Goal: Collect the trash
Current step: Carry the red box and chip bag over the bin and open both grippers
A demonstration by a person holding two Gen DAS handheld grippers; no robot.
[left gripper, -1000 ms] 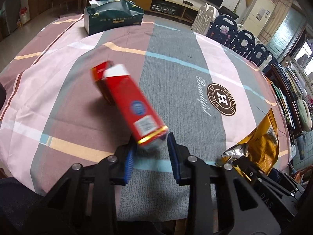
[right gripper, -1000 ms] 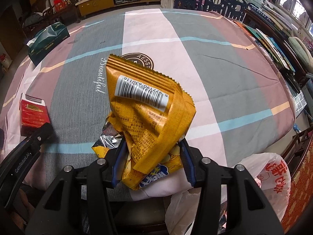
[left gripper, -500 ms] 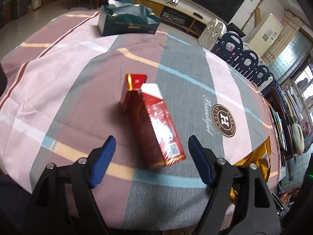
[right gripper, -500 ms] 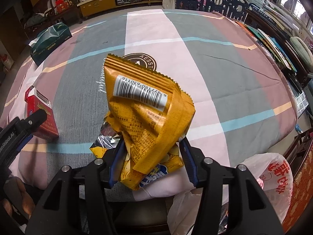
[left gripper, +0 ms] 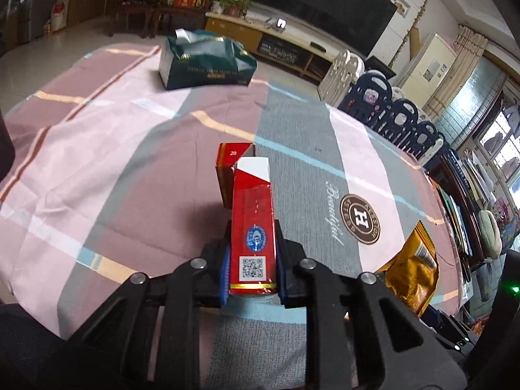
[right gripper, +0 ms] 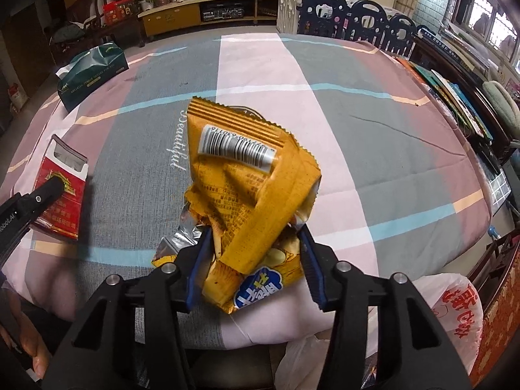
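While both pieces of trash are gripped at the near table edge, the step in hand looks like picking up; next each must reach the white plastic bag (right gripper: 455, 312) hanging low at near right. Left gripper (left gripper: 253, 273) is closing on the red cigarette pack (left gripper: 253, 227); right gripper (right gripper: 253, 260), partly spread and closing slightly, pinches the crumpled yellow snack bag (right gripper: 250, 188).

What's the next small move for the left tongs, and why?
Probably finish the squeeze, then lift. The left tongs are closing with the red cigarette pack between the blue pads, gripping its bottom end, lid flipped open. The right tongs already hold the yellow snack bag; the white plastic bag waits off the table edge.
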